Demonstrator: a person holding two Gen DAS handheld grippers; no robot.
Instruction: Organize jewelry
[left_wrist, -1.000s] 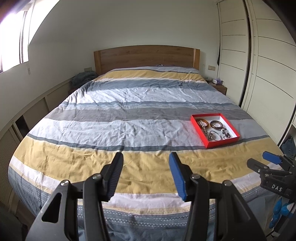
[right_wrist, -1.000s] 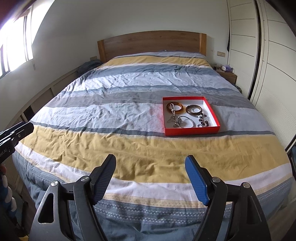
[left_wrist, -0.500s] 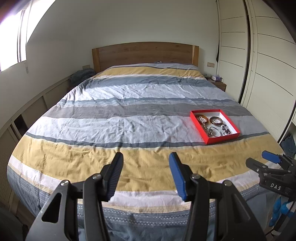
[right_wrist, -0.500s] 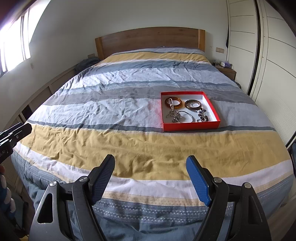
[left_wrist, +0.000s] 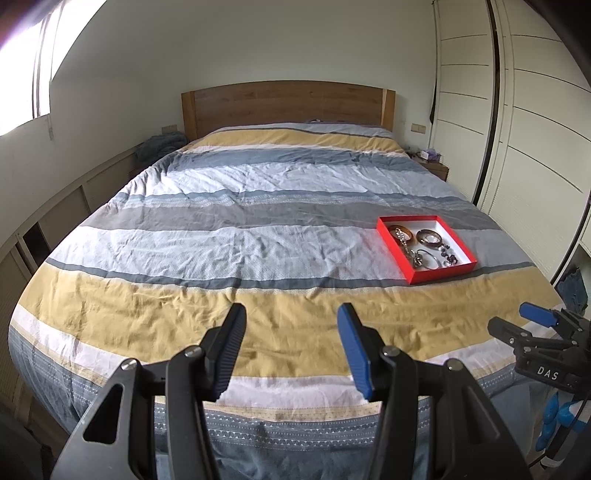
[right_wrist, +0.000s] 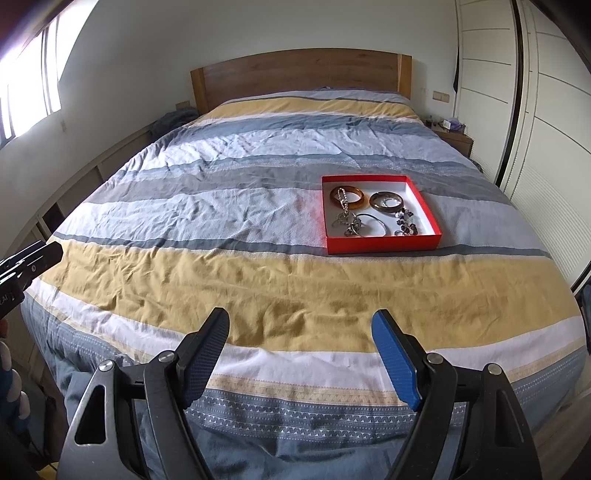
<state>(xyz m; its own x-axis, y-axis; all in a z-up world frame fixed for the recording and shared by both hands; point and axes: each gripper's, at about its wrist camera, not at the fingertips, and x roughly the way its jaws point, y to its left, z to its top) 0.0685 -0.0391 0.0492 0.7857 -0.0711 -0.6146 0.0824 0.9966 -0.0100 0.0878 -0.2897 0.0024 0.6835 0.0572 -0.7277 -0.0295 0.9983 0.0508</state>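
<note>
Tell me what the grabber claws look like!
Each gripper is a black plastic frame with silver bolts. The left gripper and right gripper both have one black ridged pad and one bright blue ridged pad. White letters "DAS" mark the right one's side.

I'm seeing daylight blowing out the window (left_wrist: 22, 74) top left; fisheye's bending edges, corners vignetting, rest staying sharp.

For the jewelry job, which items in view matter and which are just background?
Job:
red tray
amber bangle
dark bangle
silver bangle
beaded piece
left gripper
right gripper

Background:
striped duvet
headboard
nightstand
wardrobe
</note>
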